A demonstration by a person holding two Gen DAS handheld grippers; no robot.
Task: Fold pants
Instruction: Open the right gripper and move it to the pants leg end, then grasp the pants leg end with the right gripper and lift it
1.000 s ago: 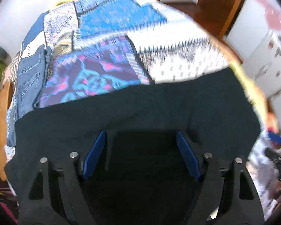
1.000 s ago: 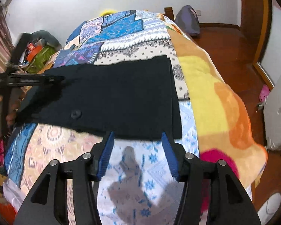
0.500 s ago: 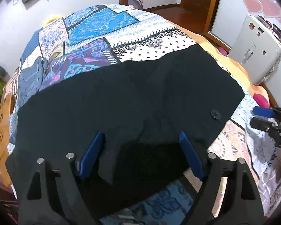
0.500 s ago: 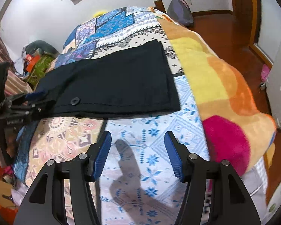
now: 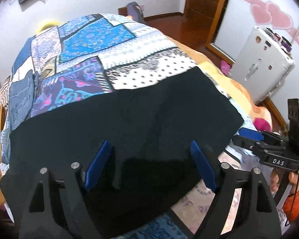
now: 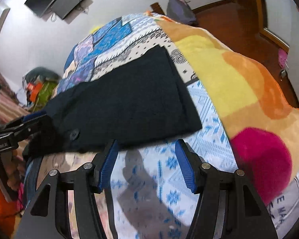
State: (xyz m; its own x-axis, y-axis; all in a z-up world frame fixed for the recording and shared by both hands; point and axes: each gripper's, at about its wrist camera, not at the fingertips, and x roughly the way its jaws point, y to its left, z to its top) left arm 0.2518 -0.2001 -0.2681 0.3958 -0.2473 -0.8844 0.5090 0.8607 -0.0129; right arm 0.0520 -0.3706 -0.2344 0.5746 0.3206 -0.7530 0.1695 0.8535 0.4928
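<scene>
**Dark pants spread flat on a patchwork bed**

Patchwork blue-and-white bedspread (image 5: 117,45) carries the folded black fabric pants (image 5: 117,131), which lie flat across it. Beyond their far edge the bed is bare; an orange-and-yellow fleece blanket (image 6: 235,75) borders their right edge. Left tool (image 5: 149,163) hangs over the near hem, jaws wide apart, gripping nothing. Right tool (image 6: 147,163) hovers just short of the near edge, jaws parted and empty, over bare patterned cloth.

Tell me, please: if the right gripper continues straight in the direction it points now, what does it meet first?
Probably the near edge of the black pants, just ahead of the open right gripper. The patterned bedspread lies beneath, and depth is hard to judge.
</scene>
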